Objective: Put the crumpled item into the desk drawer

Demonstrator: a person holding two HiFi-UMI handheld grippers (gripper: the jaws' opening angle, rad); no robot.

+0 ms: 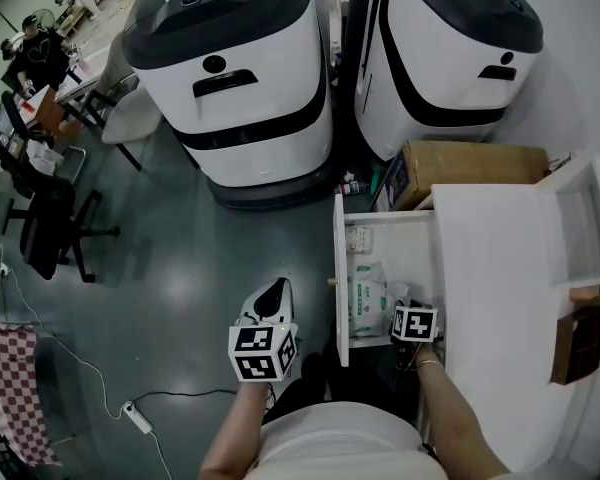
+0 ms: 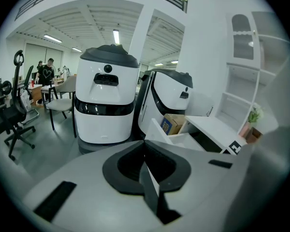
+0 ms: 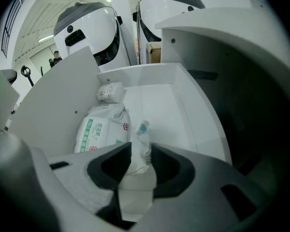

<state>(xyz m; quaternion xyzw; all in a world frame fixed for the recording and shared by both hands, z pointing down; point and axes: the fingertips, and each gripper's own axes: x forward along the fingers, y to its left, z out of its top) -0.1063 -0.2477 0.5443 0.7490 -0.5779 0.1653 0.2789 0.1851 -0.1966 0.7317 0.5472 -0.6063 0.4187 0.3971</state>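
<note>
The desk drawer (image 1: 339, 278) stands pulled out, its white back wall (image 3: 159, 76) ahead of my right gripper. A crumpled white item (image 3: 144, 134) with a blue-green patch stands upright between the jaws of my right gripper (image 3: 141, 148), which sits low over the drawer's near end (image 1: 408, 313). The jaws are spread and do not clamp it. A wet-wipes pack (image 3: 100, 129) and a small white packet (image 3: 110, 92) lie in the drawer's left side. My left gripper (image 1: 272, 303) hangs outside the drawer front over the floor, jaws together and empty (image 2: 147, 166).
Two big white-and-black machines (image 1: 230, 68) (image 1: 450, 48) stand beyond the drawer, with a cardboard box (image 1: 470, 168) beside the white desk top (image 1: 500, 288). A black office chair (image 1: 40, 218) and a power strip (image 1: 135, 416) are on the grey floor to the left.
</note>
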